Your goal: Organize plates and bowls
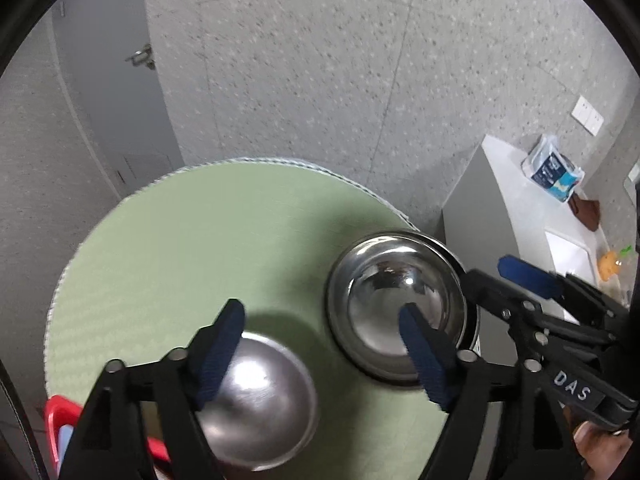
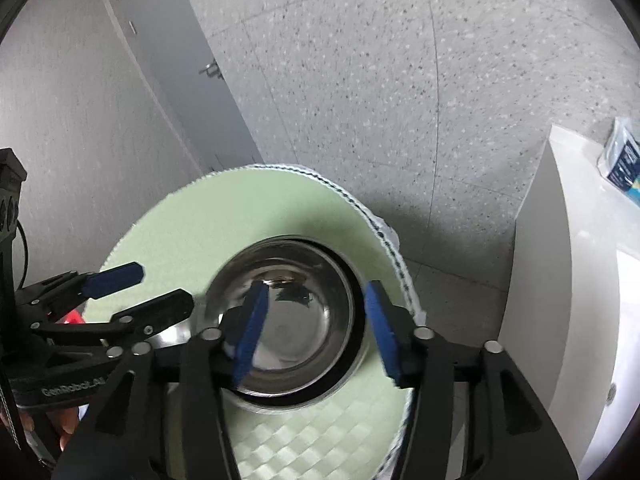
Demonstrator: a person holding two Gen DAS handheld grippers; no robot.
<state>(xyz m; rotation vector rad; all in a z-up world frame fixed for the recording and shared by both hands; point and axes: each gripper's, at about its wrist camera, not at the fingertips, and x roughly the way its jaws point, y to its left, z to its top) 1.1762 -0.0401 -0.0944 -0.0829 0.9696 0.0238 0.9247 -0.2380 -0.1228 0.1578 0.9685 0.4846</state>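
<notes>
A steel bowl sits in a steel plate on the right of the green round table. A second steel bowl lies at the table's near edge, partly under my left gripper, which is open and empty above both. In the right wrist view the stacked bowl sits between the open jaws of my right gripper, hovering above it, empty. The left gripper shows at the left there; the right gripper shows at the right in the left wrist view.
A white counter with a blue-white package and a sink stands to the right. A red stool is at the lower left. A grey door is behind the table.
</notes>
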